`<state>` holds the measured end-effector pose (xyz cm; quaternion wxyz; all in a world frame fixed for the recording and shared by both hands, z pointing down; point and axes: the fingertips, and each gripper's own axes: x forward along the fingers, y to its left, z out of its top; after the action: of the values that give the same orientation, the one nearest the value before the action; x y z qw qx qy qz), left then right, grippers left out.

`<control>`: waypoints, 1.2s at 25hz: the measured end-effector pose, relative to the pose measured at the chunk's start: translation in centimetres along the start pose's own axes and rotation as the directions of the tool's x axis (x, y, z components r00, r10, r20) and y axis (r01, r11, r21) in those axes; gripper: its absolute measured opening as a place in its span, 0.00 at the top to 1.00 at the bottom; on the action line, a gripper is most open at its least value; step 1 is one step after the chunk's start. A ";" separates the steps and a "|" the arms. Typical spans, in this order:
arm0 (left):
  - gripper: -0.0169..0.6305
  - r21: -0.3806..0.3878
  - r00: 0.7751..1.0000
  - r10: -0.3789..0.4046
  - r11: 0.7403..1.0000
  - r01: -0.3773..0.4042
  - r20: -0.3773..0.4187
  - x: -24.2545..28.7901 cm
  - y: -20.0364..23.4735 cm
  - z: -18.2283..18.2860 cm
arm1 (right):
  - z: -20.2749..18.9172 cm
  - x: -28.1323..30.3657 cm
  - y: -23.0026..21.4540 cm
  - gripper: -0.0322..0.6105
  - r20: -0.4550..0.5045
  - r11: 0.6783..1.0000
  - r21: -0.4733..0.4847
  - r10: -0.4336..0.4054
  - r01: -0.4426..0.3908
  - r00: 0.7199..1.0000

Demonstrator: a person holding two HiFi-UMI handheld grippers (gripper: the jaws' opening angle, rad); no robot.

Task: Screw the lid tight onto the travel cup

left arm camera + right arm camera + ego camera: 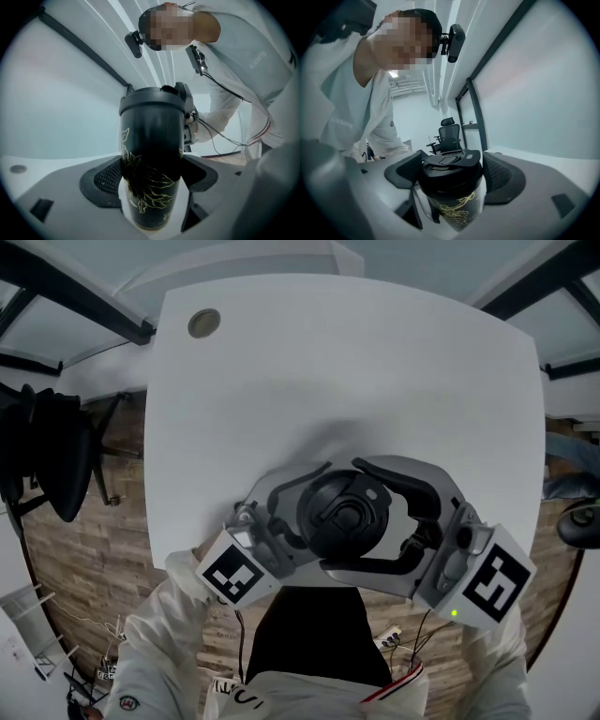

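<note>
The left gripper's (pixel 151 180) jaws are spread wide and press on the dark body of the travel cup (pixel 151 136), low on its sides. The right gripper's (pixel 450 176) jaws, also wide, clamp the black lid (pixel 449 163) on top. The cup stands at the near edge of the white table (pixel 356 362), about midway along it. Both grippers angle inward from the near corners and meet around the cup. White sleeves (pixel 155 634) reach in behind the grippers from either side of the body.

Head view — cup (pixel 151 154) hid. under lid (pixel 345 514)
</note>
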<state>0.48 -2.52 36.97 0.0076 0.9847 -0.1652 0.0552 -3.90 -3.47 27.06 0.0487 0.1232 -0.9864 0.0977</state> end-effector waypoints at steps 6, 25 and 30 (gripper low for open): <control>0.38 -0.011 0.997 0.079 0.997 -0.078 0.008 0.1 0.2 -0.2 | -0.5 -0.3 -0.7 0.30 -0.032 0.959 0.016 -0.281 0.282 0.959; 0.37 -0.003 0.998 0.056 0.998 -0.056 0.022 0.0 -0.4 -0.3 | -0.3 -2.6 0.4 0.25 0.084 0.992 0.016 -0.126 0.125 0.989; 0.37 -0.004 0.995 -0.103 0.995 0.103 0.010 -0.2 -0.8 -0.5 | -0.7 -0.9 1.9 0.24 0.015 0.964 -0.043 0.264 -0.263 0.964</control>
<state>0.46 -1.67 37.39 0.0121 0.9921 -0.1145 0.0496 -3.50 -1.34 27.32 0.0275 -0.0092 -0.9962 0.0819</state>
